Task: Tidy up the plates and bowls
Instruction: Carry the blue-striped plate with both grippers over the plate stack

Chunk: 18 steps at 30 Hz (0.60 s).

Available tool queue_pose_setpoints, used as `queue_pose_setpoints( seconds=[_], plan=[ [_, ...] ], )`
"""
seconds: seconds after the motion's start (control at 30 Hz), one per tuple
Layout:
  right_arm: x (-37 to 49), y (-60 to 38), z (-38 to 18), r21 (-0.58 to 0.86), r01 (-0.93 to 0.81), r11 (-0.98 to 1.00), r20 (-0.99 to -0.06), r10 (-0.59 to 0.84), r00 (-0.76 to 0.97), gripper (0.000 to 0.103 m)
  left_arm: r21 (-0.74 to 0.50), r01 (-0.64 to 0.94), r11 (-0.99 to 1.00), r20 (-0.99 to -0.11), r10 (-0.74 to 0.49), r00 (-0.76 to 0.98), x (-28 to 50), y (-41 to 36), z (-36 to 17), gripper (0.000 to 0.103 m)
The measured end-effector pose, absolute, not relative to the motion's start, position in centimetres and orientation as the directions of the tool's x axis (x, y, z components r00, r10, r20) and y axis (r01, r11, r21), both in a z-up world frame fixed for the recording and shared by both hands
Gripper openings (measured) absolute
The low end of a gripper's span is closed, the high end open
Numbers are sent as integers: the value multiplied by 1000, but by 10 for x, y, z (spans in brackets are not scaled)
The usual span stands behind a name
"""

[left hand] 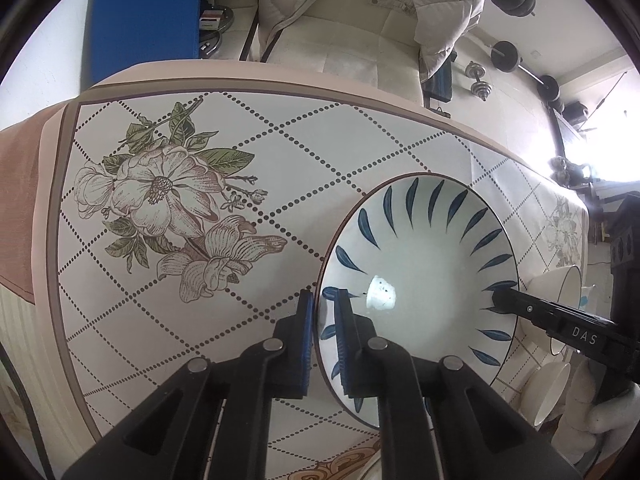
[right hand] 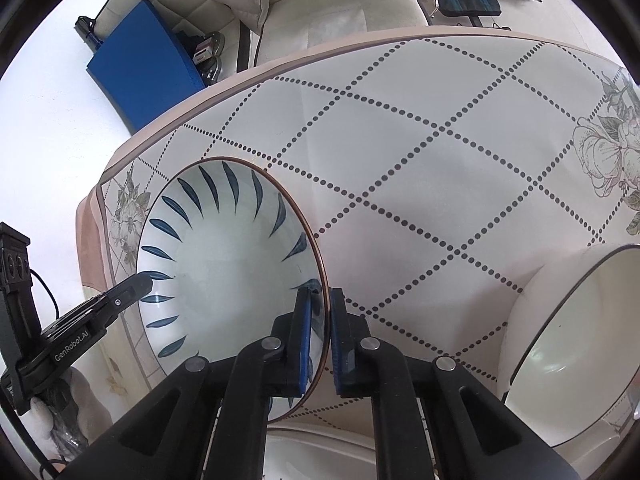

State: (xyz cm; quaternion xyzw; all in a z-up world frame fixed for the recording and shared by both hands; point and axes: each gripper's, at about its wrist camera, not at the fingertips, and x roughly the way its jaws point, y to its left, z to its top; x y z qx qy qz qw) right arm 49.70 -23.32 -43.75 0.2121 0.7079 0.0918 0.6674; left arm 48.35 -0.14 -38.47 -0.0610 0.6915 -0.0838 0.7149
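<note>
A wide white bowl with blue leaf strokes (left hand: 424,256) (right hand: 228,256) is over the flowered tablecloth (left hand: 240,312) (right hand: 440,152). My left gripper (left hand: 323,312) is shut on its left rim, one blue pad inside and one outside. My right gripper (right hand: 322,312) is shut on the opposite rim in the same way. Each gripper shows in the other's view as a black finger on the far rim: the right gripper (left hand: 500,298), the left gripper (right hand: 142,282). The bowl's base is hidden, so I cannot tell whether it touches the cloth.
Plain white bowls (left hand: 560,284) (left hand: 548,392) (right hand: 568,328) stand just right of the held bowl. Another white dish (right hand: 320,456) lies under my right gripper. Behind the table's far edge are a chair with a cream jacket (left hand: 360,8) and a blue panel (left hand: 144,12).
</note>
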Motion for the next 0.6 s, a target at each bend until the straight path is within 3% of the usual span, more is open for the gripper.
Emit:
queue_pose_setpoints(
  seconds=[0.6],
  plan=[
    [416,-252,-372,466,135,874,-885,461,71,9,-191,151,970,-971,-209,116,406,-25,-314,8]
  ],
)
